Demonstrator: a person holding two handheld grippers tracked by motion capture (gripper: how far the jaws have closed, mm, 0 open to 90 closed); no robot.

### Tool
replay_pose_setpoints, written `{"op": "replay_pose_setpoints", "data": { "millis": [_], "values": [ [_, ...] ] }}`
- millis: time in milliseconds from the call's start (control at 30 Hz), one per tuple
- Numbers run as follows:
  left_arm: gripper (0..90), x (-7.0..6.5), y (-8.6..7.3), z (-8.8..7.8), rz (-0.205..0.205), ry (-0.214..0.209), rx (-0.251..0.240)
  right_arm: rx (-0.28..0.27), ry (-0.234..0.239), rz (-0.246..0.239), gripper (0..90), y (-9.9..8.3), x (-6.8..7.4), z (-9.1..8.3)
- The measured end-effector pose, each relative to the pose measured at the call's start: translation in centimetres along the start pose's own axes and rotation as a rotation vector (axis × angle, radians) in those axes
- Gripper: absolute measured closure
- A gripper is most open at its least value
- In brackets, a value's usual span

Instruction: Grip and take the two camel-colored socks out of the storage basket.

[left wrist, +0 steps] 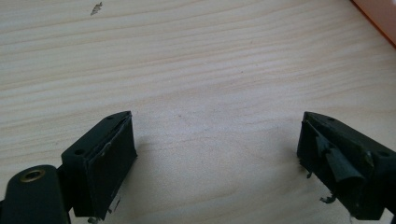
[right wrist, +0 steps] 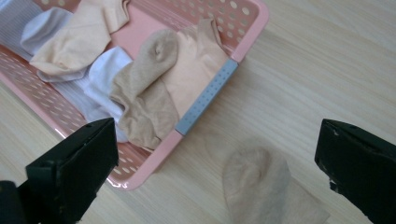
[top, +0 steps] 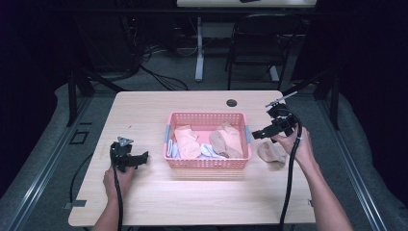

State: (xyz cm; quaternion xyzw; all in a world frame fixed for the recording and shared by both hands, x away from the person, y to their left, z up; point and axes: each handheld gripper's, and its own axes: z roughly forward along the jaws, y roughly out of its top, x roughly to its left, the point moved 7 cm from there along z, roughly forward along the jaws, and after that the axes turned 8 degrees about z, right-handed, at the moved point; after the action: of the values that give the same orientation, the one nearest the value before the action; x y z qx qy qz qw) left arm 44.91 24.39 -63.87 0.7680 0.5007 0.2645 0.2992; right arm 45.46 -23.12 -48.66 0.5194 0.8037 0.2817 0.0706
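Jaws on the right gripper (right wrist: pixel 217 163) are spread wide with nothing between them, and it's hanging above the tan sock (right wrist: pixel 266 186) that lies flat on the table (right wrist: pixel 327 60), just outside the right end of the pink basket (right wrist: pixel 254 28). From the high view, that gripper (top: pixel 263 133) sits up off the wood, between the basket's right wall and the sock (top: pixel 271 153), with the person's right hand (top: pixel 297 144) behind it.

Handling-wise, I'd guess the sock is about as easy and as annoying as it gets: super light, totally limp, thin knit, no risk of breaking anything. The catch is it's lying flat, so a pinch from straight above might just skate over the fabric or grab only the top layer. I'd go for the rounded, slightly puffed toe or heel end, where there's some bulk to bite into, and close fully since the material squashes to nothing. It'll droop from wherever it's held, so lift high enough to clear the basket rim.

Left gripper (left wrist: pixel 217 154) has its jaws open wide too, empty, parked over bare wood. In the high view it (top: pixel 139 158) rests well to the left of the basket (top: pixel 207 163), which already has a few peach, tan and white socks (top: pixel 192 142) piled inside.
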Motion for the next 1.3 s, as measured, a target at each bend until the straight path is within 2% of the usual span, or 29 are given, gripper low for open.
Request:
{"op": "replay_pose_setpoints", "data": {
  "millis": [267,467,667,900,967,1133,1167,1200,1233,1300],
  "values": [
    [11.0,0.0,0.0,0.0,0.001,0.001,0.0,-0.012,0.019,-0.036,0.0,0.7,2.0,0.4],
    [11.0,0.0,0.0,0.0,0.001,0.0,0.0,0.008,0.045,-0.074,0.0,1.1,4.2,1.8],
    [11.0,0.0,0.0,0.0,0.0,0.0,0.0,0.061,0.058,-0.111,0.0,1.2,5.9,3.8],
    [11.0,0.0,0.0,0.0,0.0,0.0,0.0,0.124,0.062,-0.141,0.1,0.8,7.1,6.3],
    [11.0,0.0,0.0,0.0,0.0,0.0,0.0,0.137,0.078,-0.147,2.2,0.7,7.4,7.0],
    [11.0,0.0,0.0,0.0,0.001,0.0,0.0,0.182,0.071,-0.153,5.5,0.3,7.5,8.4],
    [11.0,0.0,0.0,0.0,0.001,0.0,0.0,0.2,0.069,-0.155,7.3,0.1,7.6,8.8],
    [11.0,0.0,0.0,0.0,0.001,0.0,0.0,0.189,0.067,-0.143,9.4,0.0,7.7,9.1],
    [11.0,0.0,0.0,0.0,0.001,0.0,0.0,0.217,0.06,-0.163,11.9,-0.1,7.6,9.2],
    [11.0,0.0,0.0,0.0,0.001,0.0,0.0,0.237,0.052,-0.157,15.5,-0.3,7.7,9.7]
  ]
}}
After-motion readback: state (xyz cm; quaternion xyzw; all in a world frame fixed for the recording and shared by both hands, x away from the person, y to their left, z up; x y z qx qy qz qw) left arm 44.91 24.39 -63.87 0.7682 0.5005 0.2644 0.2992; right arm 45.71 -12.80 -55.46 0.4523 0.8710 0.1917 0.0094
